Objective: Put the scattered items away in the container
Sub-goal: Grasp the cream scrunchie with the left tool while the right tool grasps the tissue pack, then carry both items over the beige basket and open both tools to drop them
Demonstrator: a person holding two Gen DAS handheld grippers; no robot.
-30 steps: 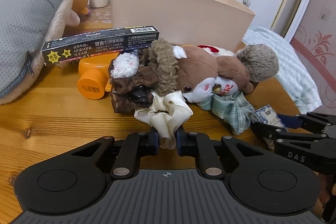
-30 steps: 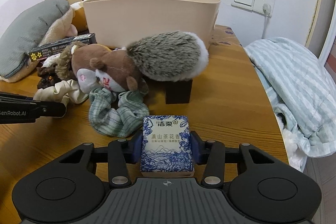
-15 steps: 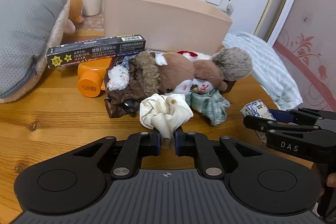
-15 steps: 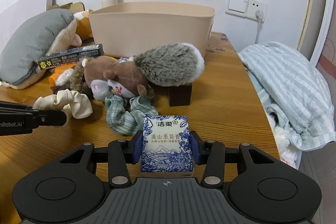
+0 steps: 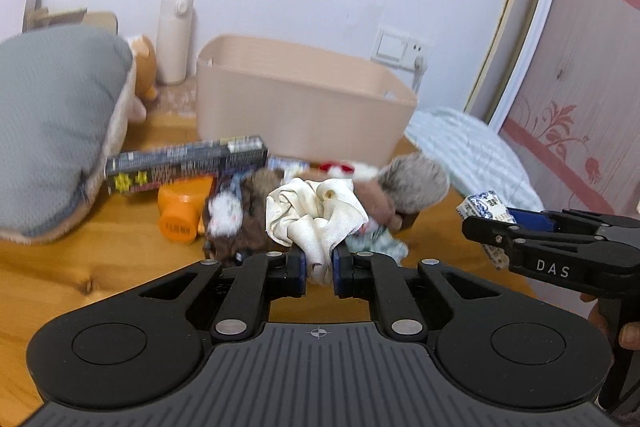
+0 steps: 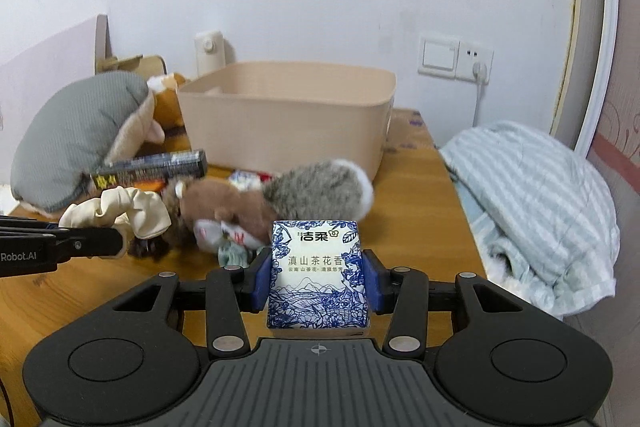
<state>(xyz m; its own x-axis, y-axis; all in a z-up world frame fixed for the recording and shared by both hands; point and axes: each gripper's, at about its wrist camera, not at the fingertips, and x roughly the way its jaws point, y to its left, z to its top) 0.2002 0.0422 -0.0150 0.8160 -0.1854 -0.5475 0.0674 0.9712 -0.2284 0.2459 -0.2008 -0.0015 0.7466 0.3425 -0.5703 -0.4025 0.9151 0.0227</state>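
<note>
My left gripper (image 5: 319, 263) is shut on a cream scrunchie (image 5: 316, 215) and holds it above the table, in front of the beige container (image 5: 296, 107). My right gripper (image 6: 316, 277) is shut on a blue-and-white tissue pack (image 6: 317, 275), also lifted; it shows at the right of the left wrist view (image 5: 486, 205). The container (image 6: 288, 111) stands at the back of the table and looks empty. A brown squirrel plush (image 6: 280, 199), a green checked scrunchie (image 6: 234, 253), a long black box (image 5: 186, 165) and an orange bottle (image 5: 180, 213) lie in a heap before it.
A grey plush cushion (image 5: 52, 131) lies at the left with a small orange plush (image 5: 142, 67) behind it. A white flask (image 5: 176, 39) stands by the wall. A striped blanket (image 6: 532, 199) hangs at the table's right edge. A wall socket (image 6: 474, 61) has a cable plugged in.
Both grippers have risen and pulled back from the heap, each carrying its item. The scrunchie came off the table and the container's opening now shows.
</note>
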